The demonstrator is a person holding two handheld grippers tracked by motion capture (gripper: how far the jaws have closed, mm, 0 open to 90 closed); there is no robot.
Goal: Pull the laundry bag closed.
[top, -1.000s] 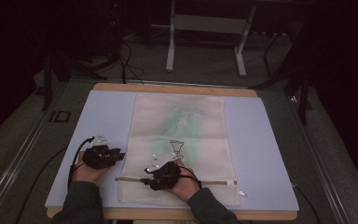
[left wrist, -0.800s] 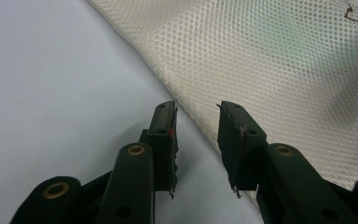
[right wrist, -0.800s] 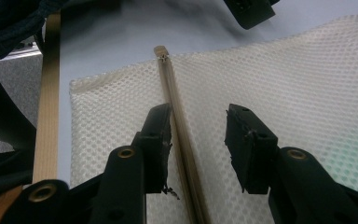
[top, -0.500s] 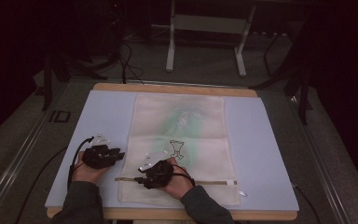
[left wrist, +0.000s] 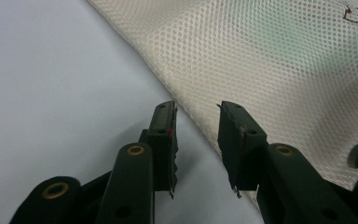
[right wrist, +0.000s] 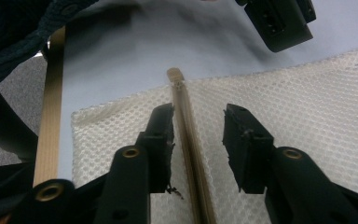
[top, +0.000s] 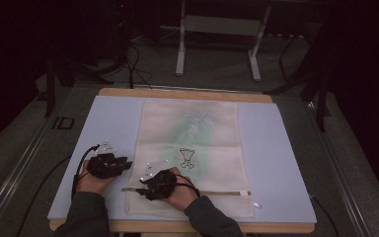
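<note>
Looking down our right gripper (right wrist: 198, 121), whose jaws have just been opening, we see the mesh bag's (right wrist: 307, 93) stiff zipper strip (right wrist: 186, 121) between them, untouched, while our left gripper (left wrist: 198, 128) waits open by the soft, light bag's edge.

A cream mesh laundry bag (top: 190, 148) lies flat on the table, zipper (right wrist: 189, 140) near its near edge.

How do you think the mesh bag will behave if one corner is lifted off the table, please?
The mesh bag is thin netting lying flat with a fold line, so it will probably droop and trail. Its open weave suggests it is light. The zipper along the near end looks stiffer and may keep that edge straighter.
</note>
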